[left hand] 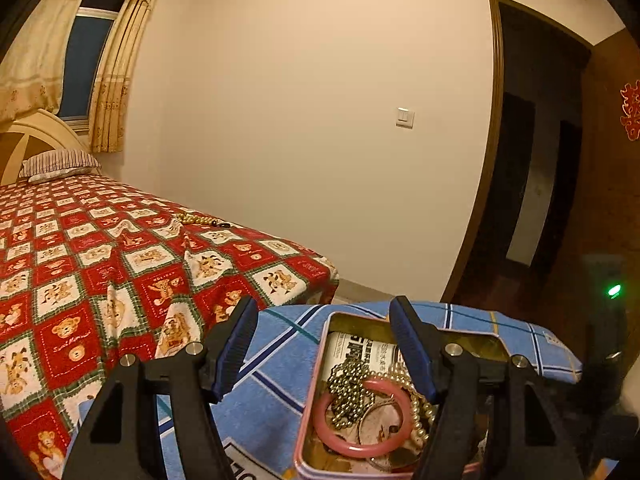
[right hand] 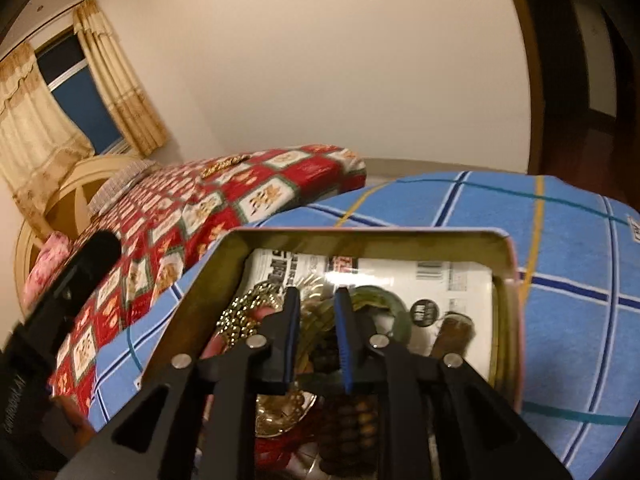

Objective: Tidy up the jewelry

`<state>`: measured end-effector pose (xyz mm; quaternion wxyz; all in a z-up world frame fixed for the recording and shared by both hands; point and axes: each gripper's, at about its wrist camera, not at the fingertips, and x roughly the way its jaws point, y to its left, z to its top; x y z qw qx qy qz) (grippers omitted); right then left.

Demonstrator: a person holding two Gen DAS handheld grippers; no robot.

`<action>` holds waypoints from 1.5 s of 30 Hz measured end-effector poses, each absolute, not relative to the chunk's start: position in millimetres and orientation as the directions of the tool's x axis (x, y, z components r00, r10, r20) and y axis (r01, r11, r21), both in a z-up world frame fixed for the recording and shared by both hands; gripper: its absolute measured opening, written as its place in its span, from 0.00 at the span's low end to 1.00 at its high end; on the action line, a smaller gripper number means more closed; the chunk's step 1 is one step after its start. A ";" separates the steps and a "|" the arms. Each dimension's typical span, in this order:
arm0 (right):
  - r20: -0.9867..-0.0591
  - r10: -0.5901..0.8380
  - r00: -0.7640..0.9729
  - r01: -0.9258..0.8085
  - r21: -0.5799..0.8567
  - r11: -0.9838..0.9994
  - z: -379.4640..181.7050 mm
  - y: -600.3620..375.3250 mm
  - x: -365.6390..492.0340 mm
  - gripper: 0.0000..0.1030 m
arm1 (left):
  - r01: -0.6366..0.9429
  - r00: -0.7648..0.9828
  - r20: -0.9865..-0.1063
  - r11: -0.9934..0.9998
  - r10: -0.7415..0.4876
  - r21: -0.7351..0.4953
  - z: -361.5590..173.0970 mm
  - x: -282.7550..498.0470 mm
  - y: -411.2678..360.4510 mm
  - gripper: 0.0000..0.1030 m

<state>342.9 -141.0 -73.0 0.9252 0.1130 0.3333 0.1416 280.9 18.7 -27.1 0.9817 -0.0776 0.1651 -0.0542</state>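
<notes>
Resting on a blue checked cloth [left hand: 276, 364], a pink tin [left hand: 310, 412] with a pink bangle [left hand: 360, 416], bead chains [left hand: 348, 388] and a green bangle [right hand: 384, 300]. Left gripper [left hand: 324, 316] spread wide, empty, above the tin's edge. Right gripper [right hand: 316, 292] narrowly parted over the jewelry, gripping nothing visible.

Bed [left hand: 100, 264] under red bear-print quilt, striped pillow [left hand: 60, 164] at headboard; yellow curtains [left hand: 116, 80] flank dark window; light switch [left hand: 405, 117] on wall.

Cream walls [left hand: 300, 60] glow in warm lamplight; a bed [left hand: 100, 260] (teddy-bear quilt) stands under a curtained window [left hand: 86, 60], a dark doorway [left hand: 532, 160] opposite.
</notes>
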 end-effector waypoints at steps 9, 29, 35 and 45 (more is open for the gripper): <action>-0.422 0.117 0.899 -0.024 0.220 0.975 -48.4 -165.2 290.5 0.76 | 0.114 0.917 -0.369 0.986 -0.152 -0.122 -38.1 274.2 1.8 0.66; -0.346 -0.045 0.937 0.098 0.135 0.986 -48.6 -179.3 222.9 0.94 | -0.018 0.927 -0.374 1.000 0.010 -0.017 -42.1 211.4 -9.0 0.83; -0.352 -0.034 0.935 0.095 0.157 0.983 -49.7 -182.5 201.7 0.94 | -0.040 0.921 -0.388 0.999 0.039 0.006 -44.3 193.4 -13.4 0.84; -0.334 -0.030 0.942 0.095 0.180 0.979 -44.1 -184.1 172.6 0.94 | -0.148 0.879 -0.463 0.988 0.111 -0.044 -49.2 175.8 -6.6 0.85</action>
